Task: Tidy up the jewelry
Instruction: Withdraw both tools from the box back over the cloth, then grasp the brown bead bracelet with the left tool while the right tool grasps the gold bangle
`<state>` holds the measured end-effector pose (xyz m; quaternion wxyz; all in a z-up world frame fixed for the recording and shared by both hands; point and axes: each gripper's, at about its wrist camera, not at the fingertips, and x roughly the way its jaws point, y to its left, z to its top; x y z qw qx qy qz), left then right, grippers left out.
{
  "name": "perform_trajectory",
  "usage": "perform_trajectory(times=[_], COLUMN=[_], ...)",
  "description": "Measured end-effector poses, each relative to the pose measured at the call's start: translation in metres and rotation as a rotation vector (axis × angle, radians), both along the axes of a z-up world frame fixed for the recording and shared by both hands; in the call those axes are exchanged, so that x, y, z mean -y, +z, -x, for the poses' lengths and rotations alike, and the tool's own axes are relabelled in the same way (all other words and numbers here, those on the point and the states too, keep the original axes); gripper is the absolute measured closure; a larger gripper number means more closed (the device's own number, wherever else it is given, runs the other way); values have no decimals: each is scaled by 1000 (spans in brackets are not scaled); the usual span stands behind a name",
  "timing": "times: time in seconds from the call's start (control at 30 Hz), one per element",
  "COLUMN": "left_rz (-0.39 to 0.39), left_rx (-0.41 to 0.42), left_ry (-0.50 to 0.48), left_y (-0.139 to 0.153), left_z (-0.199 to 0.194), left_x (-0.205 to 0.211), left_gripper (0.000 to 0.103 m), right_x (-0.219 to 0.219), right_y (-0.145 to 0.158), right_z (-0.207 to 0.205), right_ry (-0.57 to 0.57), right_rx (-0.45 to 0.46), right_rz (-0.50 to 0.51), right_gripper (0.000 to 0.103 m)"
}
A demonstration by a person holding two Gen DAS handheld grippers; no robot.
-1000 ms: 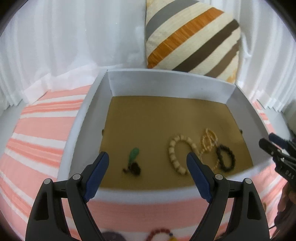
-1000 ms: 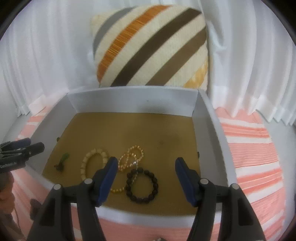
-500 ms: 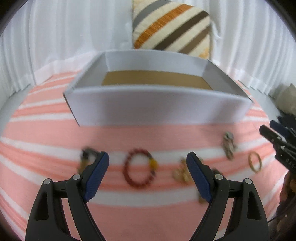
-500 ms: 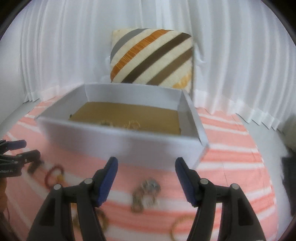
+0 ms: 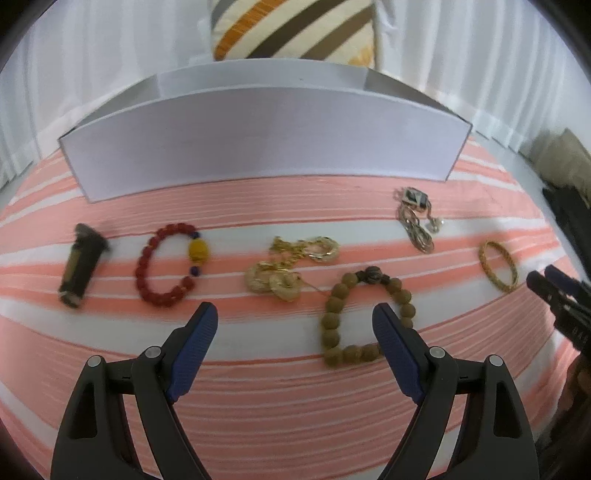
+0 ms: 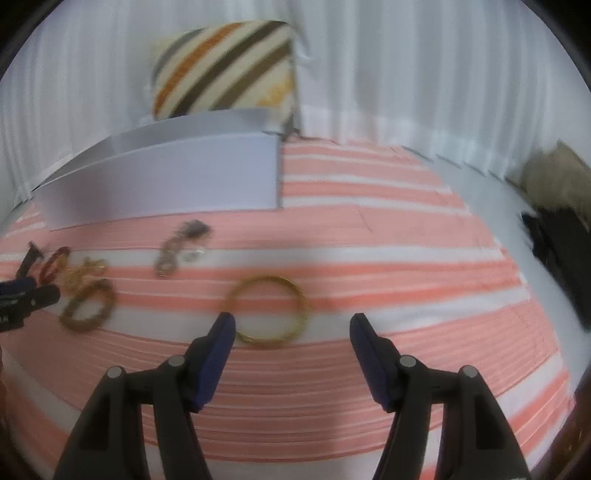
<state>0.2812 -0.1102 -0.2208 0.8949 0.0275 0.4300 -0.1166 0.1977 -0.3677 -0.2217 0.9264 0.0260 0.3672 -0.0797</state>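
Left gripper [image 5: 295, 321] and right gripper [image 6: 291, 328] both gape wide, empty, over jewelry on striped cloth [image 5: 295, 387]; right gripper's white lettering unreadable, cut off.

Red bracelet [image 5: 168, 266], gold bangle [image 6: 266, 311], pink-striped cloth [image 5: 295, 387].

Box [image 5: 266, 140] behind jewelry row [image 5: 284, 273] on cloth [image 5: 295, 406], pillow [image 5: 295, 29] behind box

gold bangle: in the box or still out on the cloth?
Out. The thin gold ring bangle lies flat on the pink-and-white striped cloth, in front of the white cardboard box, just ahead of the open right hand-held gripper.
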Motion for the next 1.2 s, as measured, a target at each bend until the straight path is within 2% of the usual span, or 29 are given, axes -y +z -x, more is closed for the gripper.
perform_trajectory(times=[0.13, 0.23, 0.3, 0.47, 0.57, 0.63, 0.67, 0.73, 0.77, 0.8, 0.83, 0.9, 1.2], left_rz=[-5, -15, -35, -62, -59, -60, -61, -65, -69, -71, -81, -76, -4], left_rx=[-17, -31, -21, -13, -13, -6, -2, 6, 9, 12, 16, 15, -25], left_ry=[23, 38, 41, 16, 13, -1, -11, -37, -50, -60, -69, -68, -25], left_y=[-10, -17, -18, -20, -20, -19, -18, -17, -17, -17, -17, -17, -11], left_z=[-7, -12, -13, -8, -5, -1, 2, 7, 9, 11, 13, 15, 22], left_x=[3, 6, 9, 17, 18, 20, 21, 27, 29, 31, 33, 32, 1], left_gripper=[17, 25, 26, 26, 31, 46, 51, 72, 79, 91, 93, 93, 94], right_x=[8, 8, 9, 8, 4, 2, 1, -2, -3, -4, -3, -2, -6], right_y=[-8, -17, -21, -22, -22, -22, -22, -21, -21, -21, -21, -20, -12], right_z=[-11, -26, -33, -40, -41, -42, -41, -38, -37, -35, -34, -32, -15], right_ry=[3, 4, 13, 21, 32, 49, 54, 69, 69, 68, 67, 67, 101], right_rx=[-18, -74, -95, -118, -126, -126, -126, -124, -123, -123, -123, -124, -96], right_rz=[-50, -51, -65, -41, -9, 5, 10, 20, 25, 25, 21, 3, -72], right_gripper=[37, 37, 38, 44, 50, 62, 65, 76, 79, 83, 91, 97, 97])
